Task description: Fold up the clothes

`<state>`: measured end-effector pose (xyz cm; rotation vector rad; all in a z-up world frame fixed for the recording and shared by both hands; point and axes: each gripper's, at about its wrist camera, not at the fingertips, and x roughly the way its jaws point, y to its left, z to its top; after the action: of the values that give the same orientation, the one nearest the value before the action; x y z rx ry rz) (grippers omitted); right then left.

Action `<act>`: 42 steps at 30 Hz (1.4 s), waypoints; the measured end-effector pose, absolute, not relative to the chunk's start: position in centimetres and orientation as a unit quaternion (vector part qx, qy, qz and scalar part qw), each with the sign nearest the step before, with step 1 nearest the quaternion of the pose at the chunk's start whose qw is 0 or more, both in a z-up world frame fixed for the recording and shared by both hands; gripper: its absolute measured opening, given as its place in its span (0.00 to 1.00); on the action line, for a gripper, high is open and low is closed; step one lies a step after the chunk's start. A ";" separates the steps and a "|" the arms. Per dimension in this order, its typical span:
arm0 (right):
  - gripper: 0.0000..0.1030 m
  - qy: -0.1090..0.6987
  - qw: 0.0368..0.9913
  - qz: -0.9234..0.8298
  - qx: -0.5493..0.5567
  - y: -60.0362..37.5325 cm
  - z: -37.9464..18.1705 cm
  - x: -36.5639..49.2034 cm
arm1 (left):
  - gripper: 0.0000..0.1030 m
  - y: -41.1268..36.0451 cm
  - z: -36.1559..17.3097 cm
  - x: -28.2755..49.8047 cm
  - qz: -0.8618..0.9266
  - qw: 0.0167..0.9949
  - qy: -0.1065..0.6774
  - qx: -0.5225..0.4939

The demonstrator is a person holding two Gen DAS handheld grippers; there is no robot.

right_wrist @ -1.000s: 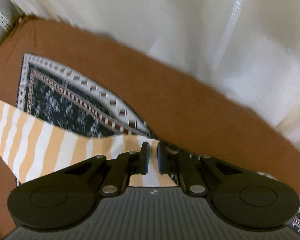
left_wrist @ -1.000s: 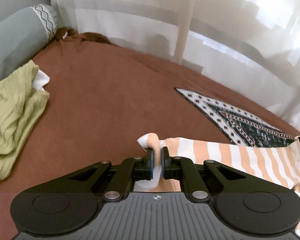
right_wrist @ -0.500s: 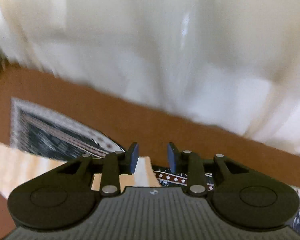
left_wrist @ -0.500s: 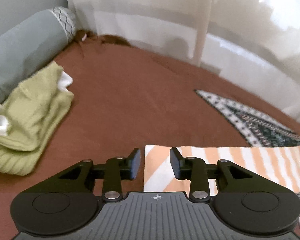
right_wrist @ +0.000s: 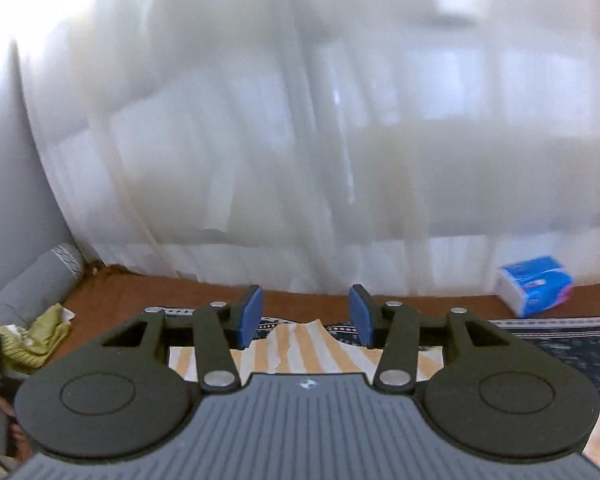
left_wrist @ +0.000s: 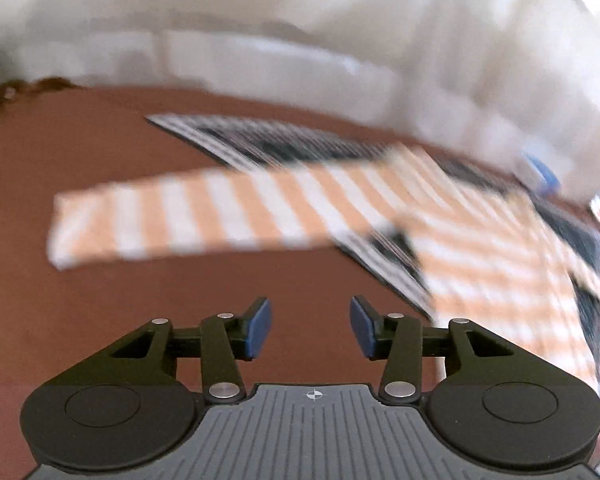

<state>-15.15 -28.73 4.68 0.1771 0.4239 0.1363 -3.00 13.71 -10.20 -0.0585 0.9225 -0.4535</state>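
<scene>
The left gripper (left_wrist: 311,332) is spread wide and nothing is held in it. It is held low over the brown bed cover (left_wrist: 180,300), pointed at 12 o'clock. The striped shirt (left_wrist: 228,212) is laid flat past the tips — one long sleeve stretched toward 10 o'clock, the body spread toward 3 o'clock over a dark patterned cloth (left_wrist: 260,142). The picture is blurry, so small creases cannot be seen.

The right gripper (right_wrist: 305,316) is spread wide too, and empty. It is raised and tipped up, so mostly white curtain (right_wrist: 260,140) is seen. The striped shirt (right_wrist: 300,352) is just under its tips at 6 o'clock. A green sweater (right_wrist: 36,340) is bunched at 9 o'clock and a blue tissue pack (right_wrist: 534,286) is set at 3 o'clock.

What could go wrong — the patterned cloth could be pinched along with the shirt, since they are touching. The sleeve could also be folded crooked if it is grabbed off its corner.
</scene>
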 end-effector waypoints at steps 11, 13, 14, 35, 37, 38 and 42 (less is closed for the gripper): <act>0.54 0.394 0.908 -0.008 0.143 -33.3 -8.2 -28.6 | 0.64 5.3 -15.3 -12.5 -0.257 0.817 0.515 0.026; 0.53 0.423 0.890 -0.023 0.167 -33.5 -11.2 -29.8 | 0.65 4.8 -15.6 -12.6 -0.258 0.814 0.519 0.033; 0.53 0.433 0.883 -0.026 0.179 -33.5 -12.4 -30.2 | 0.66 4.6 -15.7 -12.7 -0.259 0.813 0.519 0.037; 0.06 0.487 0.849 -0.058 0.195 -32.4 -16.7 -31.7 | 0.00 4.3 -15.4 -13.7 -0.270 0.821 0.498 0.069; 0.05 0.482 0.853 -0.057 0.193 -32.4 -16.0 -32.1 | 0.00 4.4 -15.3 -13.8 -0.266 0.824 0.495 0.072; 0.05 0.483 0.853 -0.057 0.191 -32.5 -15.8 -32.4 | 0.00 4.5 -15.3 -13.8 -0.266 0.825 0.494 0.072; 0.05 0.490 0.850 -0.061 0.186 -32.6 -15.4 -33.2 | 0.00 4.7 -15.3 -13.9 -0.268 0.824 0.493 0.074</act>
<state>-33.23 -32.65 -15.41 0.3917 1.0314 -0.1295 -13.94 4.73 -15.28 0.1583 1.0493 -0.5703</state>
